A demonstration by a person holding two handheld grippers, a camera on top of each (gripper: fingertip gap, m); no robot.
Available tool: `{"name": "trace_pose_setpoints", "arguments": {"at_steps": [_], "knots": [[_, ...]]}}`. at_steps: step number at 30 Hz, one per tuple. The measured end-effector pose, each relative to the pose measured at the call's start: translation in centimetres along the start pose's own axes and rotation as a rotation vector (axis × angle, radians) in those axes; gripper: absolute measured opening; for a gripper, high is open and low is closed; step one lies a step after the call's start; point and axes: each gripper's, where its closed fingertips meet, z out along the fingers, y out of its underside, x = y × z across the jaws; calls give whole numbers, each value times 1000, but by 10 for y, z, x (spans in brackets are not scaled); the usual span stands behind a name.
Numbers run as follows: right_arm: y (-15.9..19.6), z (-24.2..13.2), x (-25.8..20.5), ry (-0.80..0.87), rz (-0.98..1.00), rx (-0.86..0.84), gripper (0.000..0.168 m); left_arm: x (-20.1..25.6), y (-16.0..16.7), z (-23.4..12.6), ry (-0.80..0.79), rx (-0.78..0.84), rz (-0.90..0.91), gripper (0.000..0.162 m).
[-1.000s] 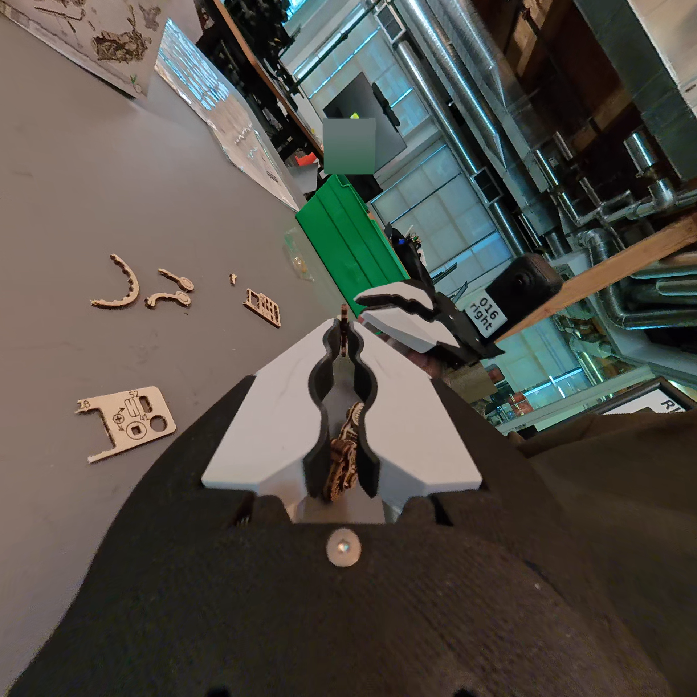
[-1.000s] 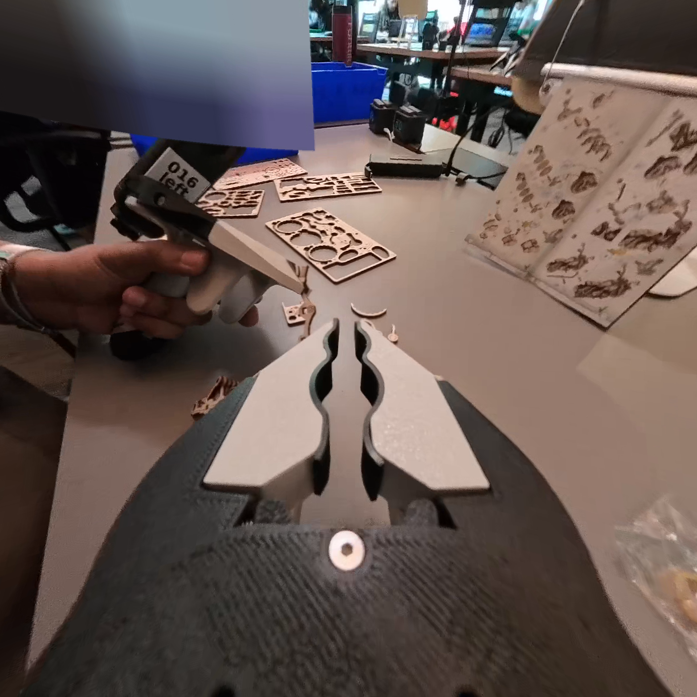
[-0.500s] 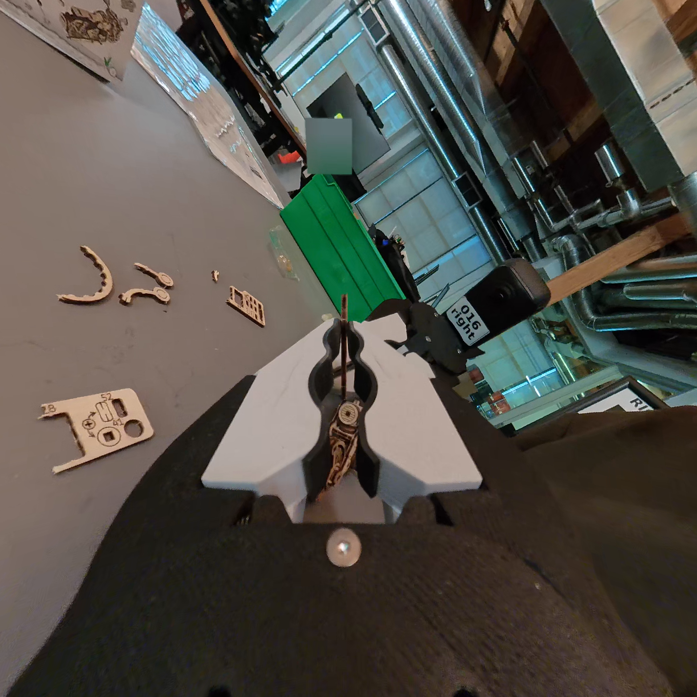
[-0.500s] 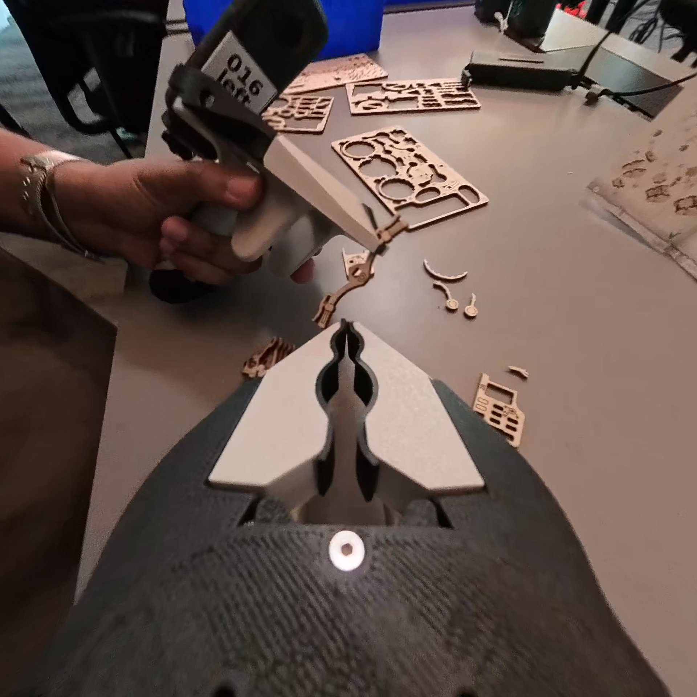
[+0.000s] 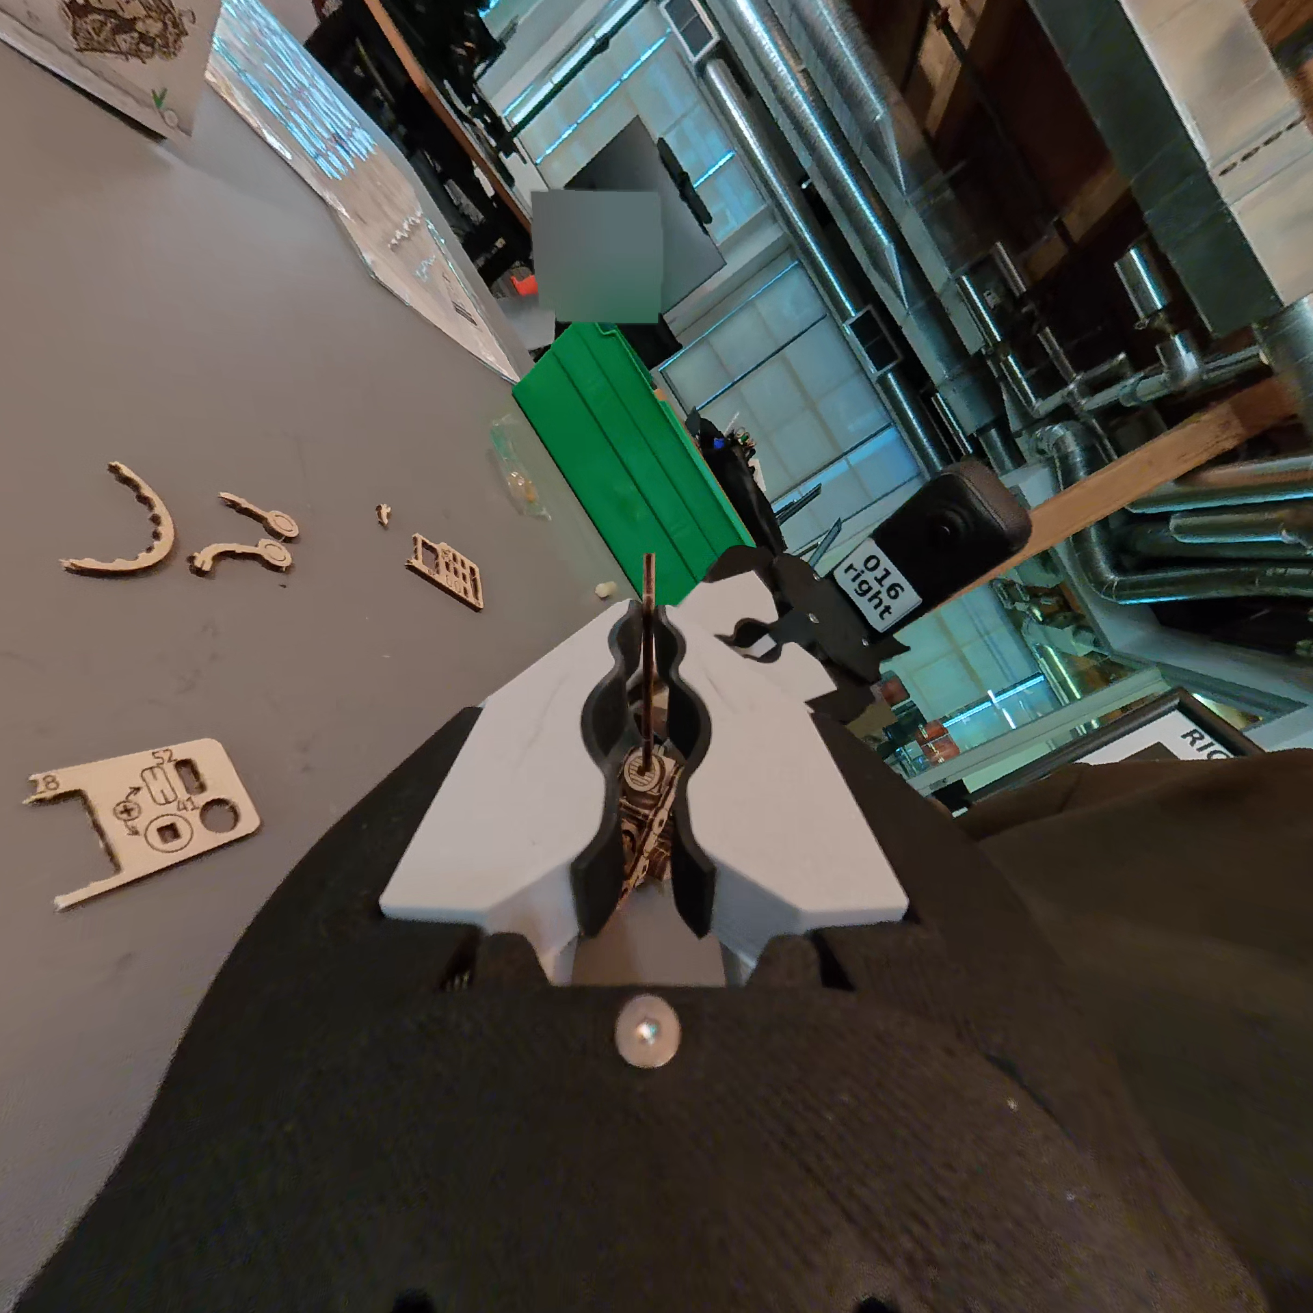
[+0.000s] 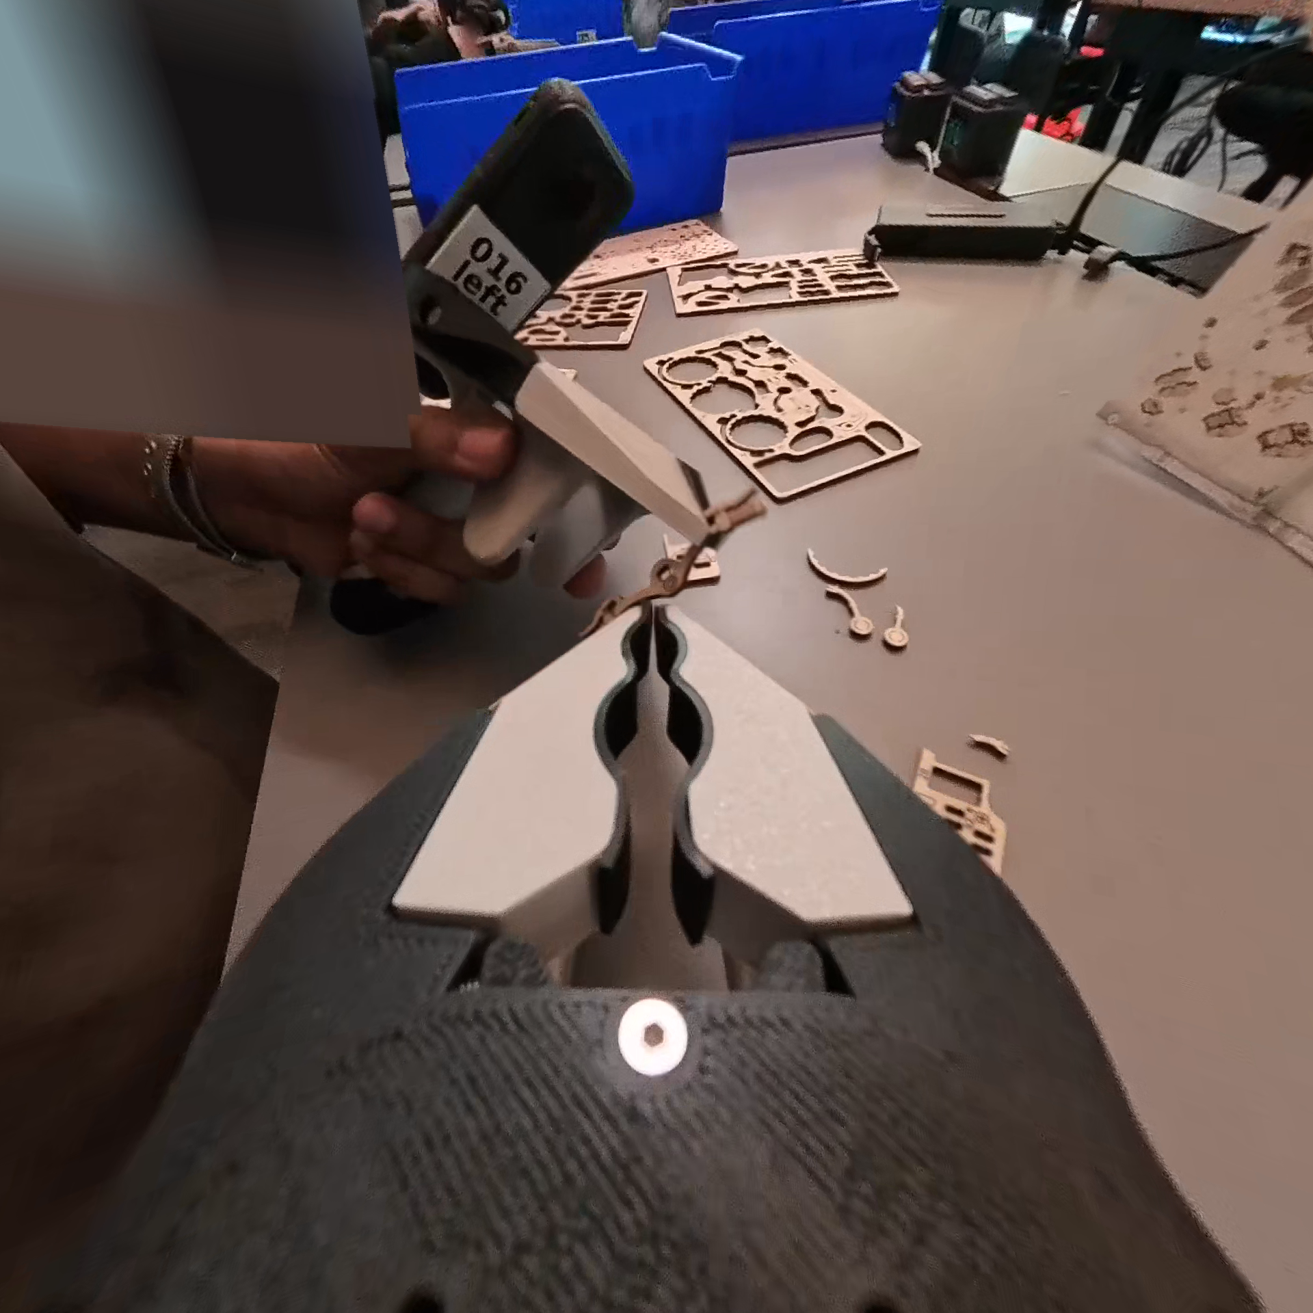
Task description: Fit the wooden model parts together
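Note:
My left gripper [image 5: 648,625] is shut on a thin wooden assembly [image 5: 643,810], seen edge-on between the fingers. In the right wrist view the left gripper [image 6: 700,519] holds this jointed assembly [image 6: 668,572] above the grey table, with its lower arm hanging down-left. My right gripper [image 6: 654,618] is shut and empty, its tips right under that lower arm, touching or nearly so. It also shows beyond the left fingers [image 5: 753,629]. Loose parts lie on the table: a curved toothed piece [image 5: 135,540], two small levers [image 5: 245,558], a grid piece [image 5: 447,579] and a holed plate [image 5: 149,810].
Several punched-out wooden sheets [image 6: 781,412] lie behind the left gripper, with blue bins [image 6: 568,128] and a black device [image 6: 959,231] farther back. Instruction sheets [image 6: 1243,426] lie at the right. A green bin [image 5: 625,483] and a plastic bag [image 5: 515,469] stand at the table's end. Left and right tips are no more than a few centimetres apart.
My right gripper has shut and moved up to the hanging assembly. The left gripper has lifted and tilted with the assembly still in it.

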Motion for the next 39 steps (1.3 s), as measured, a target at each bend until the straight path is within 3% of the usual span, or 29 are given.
{"name": "trace_pose_setpoints", "arguments": {"at_steps": [5,11,24,28,39], "knots": [[-2,-3,3,16,-27,11,0,0,2,1,-2,-10,8,0],[-16,-14,15,1,100,114,0,1,3,1,4,-19,9,0],[-10,0,-3,-122,198,78,0,9,5,3,47,-21,-6,0],[-11,2,0,-132,241,84,11,9,4,2,60,-12,-31,0],[-17,1,-5,-233,367,121,6,12,5,3,99,-8,-74,0]]}}
